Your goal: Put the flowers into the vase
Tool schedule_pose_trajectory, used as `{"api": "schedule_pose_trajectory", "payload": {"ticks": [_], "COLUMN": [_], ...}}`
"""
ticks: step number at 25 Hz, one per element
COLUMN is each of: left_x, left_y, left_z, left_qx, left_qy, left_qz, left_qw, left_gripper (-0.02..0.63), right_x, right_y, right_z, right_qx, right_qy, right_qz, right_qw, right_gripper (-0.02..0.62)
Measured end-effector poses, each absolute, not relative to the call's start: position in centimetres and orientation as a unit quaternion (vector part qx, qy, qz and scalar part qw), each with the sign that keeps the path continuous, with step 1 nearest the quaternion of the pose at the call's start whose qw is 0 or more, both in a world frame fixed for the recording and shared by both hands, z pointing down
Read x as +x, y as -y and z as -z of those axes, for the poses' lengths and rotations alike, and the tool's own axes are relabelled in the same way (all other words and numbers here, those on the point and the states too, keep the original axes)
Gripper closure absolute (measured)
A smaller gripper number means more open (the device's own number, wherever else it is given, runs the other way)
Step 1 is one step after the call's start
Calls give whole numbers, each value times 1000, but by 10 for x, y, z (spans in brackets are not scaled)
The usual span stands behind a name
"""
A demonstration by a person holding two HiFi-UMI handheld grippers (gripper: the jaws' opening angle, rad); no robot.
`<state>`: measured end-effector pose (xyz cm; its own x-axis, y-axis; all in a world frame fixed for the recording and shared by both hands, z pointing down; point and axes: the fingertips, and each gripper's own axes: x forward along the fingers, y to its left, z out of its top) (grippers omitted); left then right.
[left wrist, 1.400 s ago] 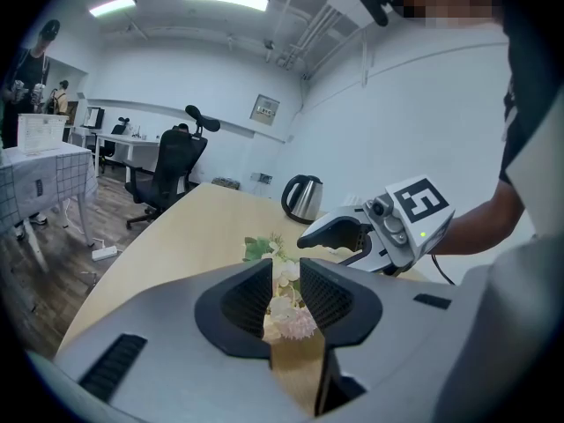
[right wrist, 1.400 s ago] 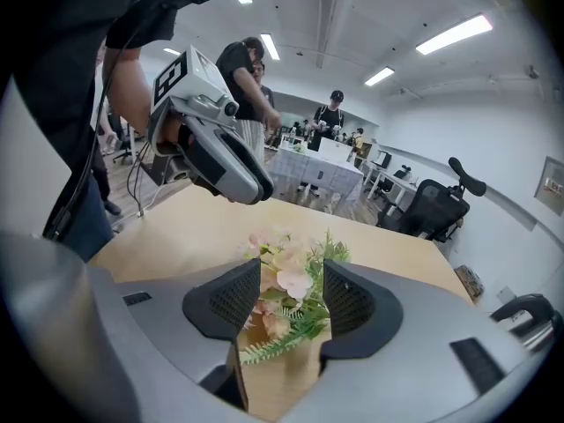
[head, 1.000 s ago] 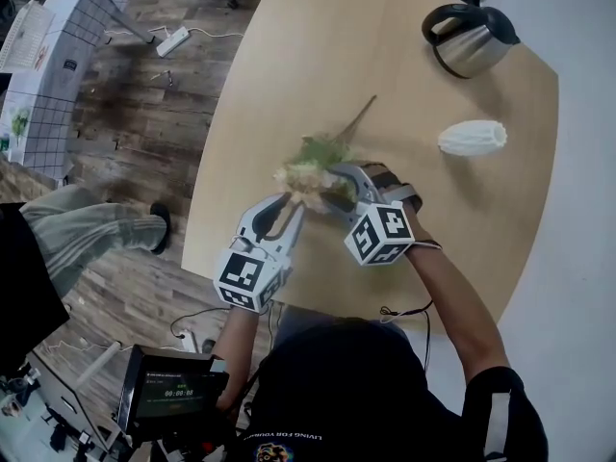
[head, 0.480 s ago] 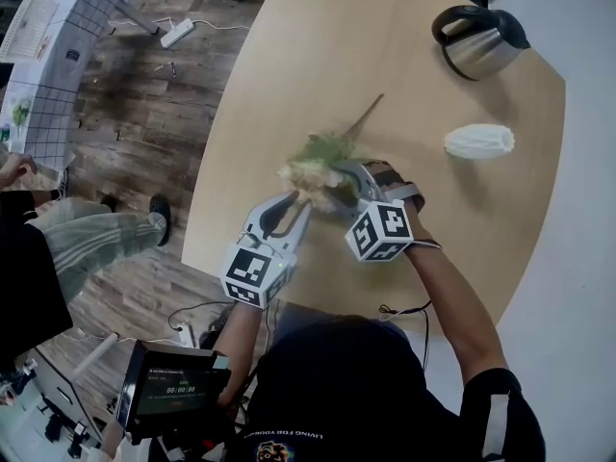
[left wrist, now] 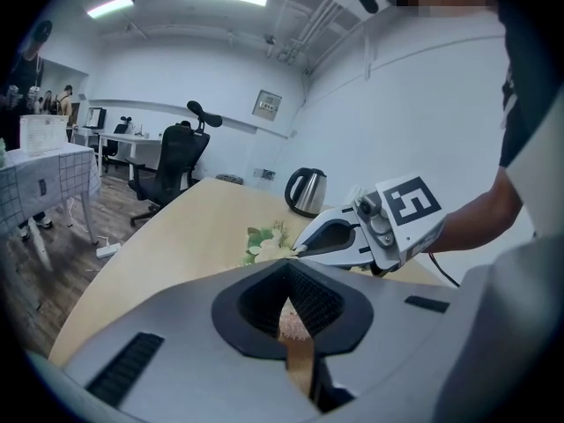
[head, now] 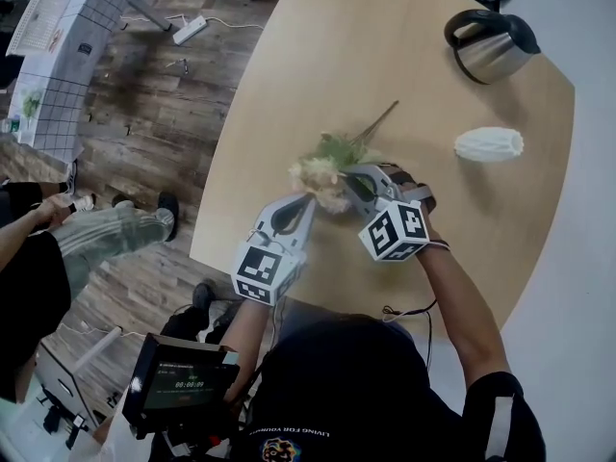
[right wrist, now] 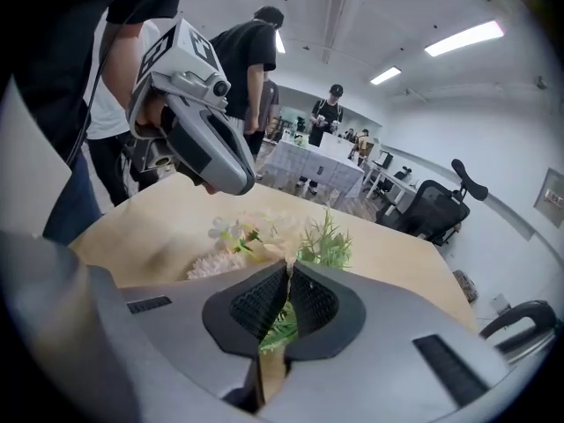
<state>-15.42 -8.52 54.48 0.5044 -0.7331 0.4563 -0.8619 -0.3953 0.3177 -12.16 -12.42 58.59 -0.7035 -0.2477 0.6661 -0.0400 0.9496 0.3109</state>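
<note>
The right gripper [right wrist: 287, 265] has just been closing, and its jaws now stand together at the tips. They pinch a thin part of the flowers [head: 327, 166], a bunch of cream and pale pink blooms with green sprigs and a brown stem. Green leaves show in the narrow slot between the ribbed pads, and a cream bloom sits right at the tips.

The left gripper [head: 310, 200] comes in from the opposite side with its tips touching the bunch's pale pink blooms. Its jaws meet at the tips, and a pink bloom shows in the gap behind them; I cannot tell whether it is pinched.

The bunch sits between the two grippers on the round light wooden table [head: 318, 65], stem pointing away from the person. The white ribbed vase [head: 489, 144] lies on its side well apart, to the right. A steel kettle with a black handle [head: 491, 41] stands beyond the vase.
</note>
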Motion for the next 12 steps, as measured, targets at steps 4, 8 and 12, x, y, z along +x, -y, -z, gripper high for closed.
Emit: {"api": "schedule_pose_trajectory", "payload": {"ticks": [4,8,12], "left_x": [-162,-164,-165], "left_y": [81,80,80], "left_z": [-542,-538,-537], "left_qx": [826,826,826], "left_qy": [483,484,486], "left_qz": [-123,-121,-122], "left_qw": [262,261,257], "left_gripper": [601,601,601], "right_x": [-125,-122,-117], "right_y": [120,118,117], "right_z": [-579,-570,-562], "right_qx": [89,103,121], "right_qy": [914,918,924], "right_qz": [135,126,109], "right_qw": [372,361,346], "right_gripper": [575,575,575]}}
